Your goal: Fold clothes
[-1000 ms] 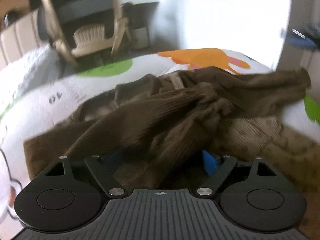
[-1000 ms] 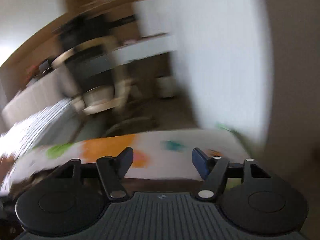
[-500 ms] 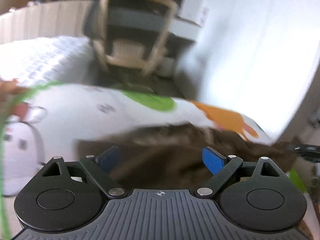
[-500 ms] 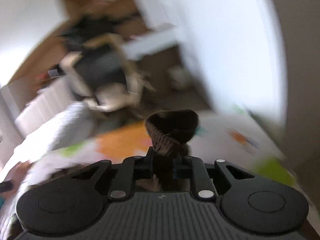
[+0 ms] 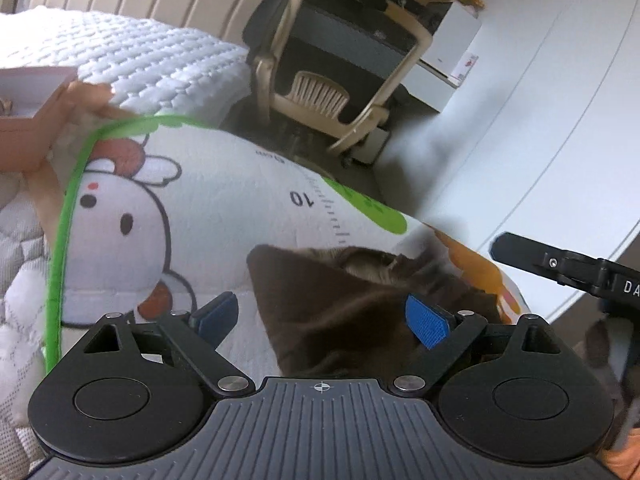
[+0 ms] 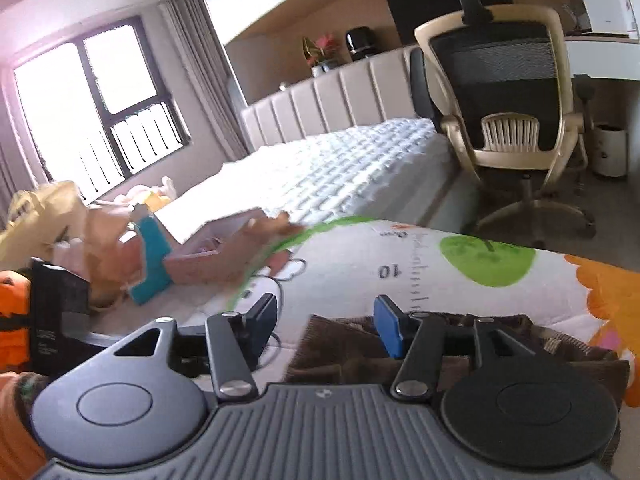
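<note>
**Both claws open above the brown garment**

Hovering over a printed mat (image 5: 224, 200), the left claw (image 5: 320, 320) has its blue pads spread wide, nothing pressed between them. A brown garment (image 5: 340, 312) lies on the mat directly ahead of and below this claw, one pointed corner reaching forward to the left, its bulk running off to the right past the right pad. The right claw (image 6: 326, 328) has just been opening; its pads stand apart with nothing pinched, and the garment (image 6: 460, 348) lies below and behind its right pad, stretching away to the right as a long low band.

Only the left wrist view shows the other claw, a black finger entering at the far right, with the letters "DA" on its body. Only the right wrist view shows a window (image 6: 92, 108), a padded headboard (image 6: 328, 100), a teal object (image 6: 154, 264) and a pink box (image 6: 216, 252) to the left of the claw, along with an orange sleeve (image 6: 14, 308) at the left edge.

Printed on the mat ahead of both claws is a ruler scale with the number "10", seen upside down, beside a green patch (image 6: 488, 260). A white cartoon figure (image 5: 120, 216) lies ahead-left of the left claw. An office chair (image 6: 508, 92) stands beyond the mat, next to a quilted bed (image 6: 340, 160).
</note>
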`<control>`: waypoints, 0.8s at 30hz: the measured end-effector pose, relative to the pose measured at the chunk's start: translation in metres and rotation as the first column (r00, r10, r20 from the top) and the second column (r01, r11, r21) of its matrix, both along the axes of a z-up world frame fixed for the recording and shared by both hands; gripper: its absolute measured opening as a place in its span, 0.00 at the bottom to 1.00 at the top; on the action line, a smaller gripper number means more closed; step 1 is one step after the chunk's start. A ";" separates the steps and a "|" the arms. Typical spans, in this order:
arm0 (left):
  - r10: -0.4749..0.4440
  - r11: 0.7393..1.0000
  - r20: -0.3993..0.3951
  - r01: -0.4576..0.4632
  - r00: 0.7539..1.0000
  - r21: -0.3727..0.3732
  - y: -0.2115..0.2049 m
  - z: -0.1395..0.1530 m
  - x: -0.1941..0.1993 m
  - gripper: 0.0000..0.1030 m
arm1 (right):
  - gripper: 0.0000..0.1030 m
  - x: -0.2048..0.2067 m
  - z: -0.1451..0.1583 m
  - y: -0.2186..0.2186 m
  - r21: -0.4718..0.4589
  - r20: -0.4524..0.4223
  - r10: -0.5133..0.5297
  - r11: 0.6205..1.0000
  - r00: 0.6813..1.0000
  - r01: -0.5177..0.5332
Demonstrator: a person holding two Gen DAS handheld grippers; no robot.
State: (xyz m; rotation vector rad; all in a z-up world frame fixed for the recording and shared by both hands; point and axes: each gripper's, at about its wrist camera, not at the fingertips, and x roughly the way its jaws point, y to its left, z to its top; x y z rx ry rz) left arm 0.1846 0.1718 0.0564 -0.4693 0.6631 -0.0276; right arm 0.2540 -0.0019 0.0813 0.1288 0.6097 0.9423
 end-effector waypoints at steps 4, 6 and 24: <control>-0.042 0.997 -0.018 0.041 0.999 -0.068 -0.006 -0.006 0.013 0.92 | 0.59 -0.001 0.011 -0.049 0.042 0.037 -0.112 0.993 0.993 0.111; -0.072 0.991 -0.040 0.067 0.997 -0.112 -0.018 -0.014 0.030 0.92 | 0.63 -0.003 0.015 -0.078 0.051 0.067 -0.186 0.982 0.980 0.182; -0.081 0.933 -0.133 0.122 0.988 0.340 -0.056 -0.025 0.056 0.37 | 0.58 0.033 -0.081 -0.077 -0.225 -0.084 -0.196 0.959 0.977 0.173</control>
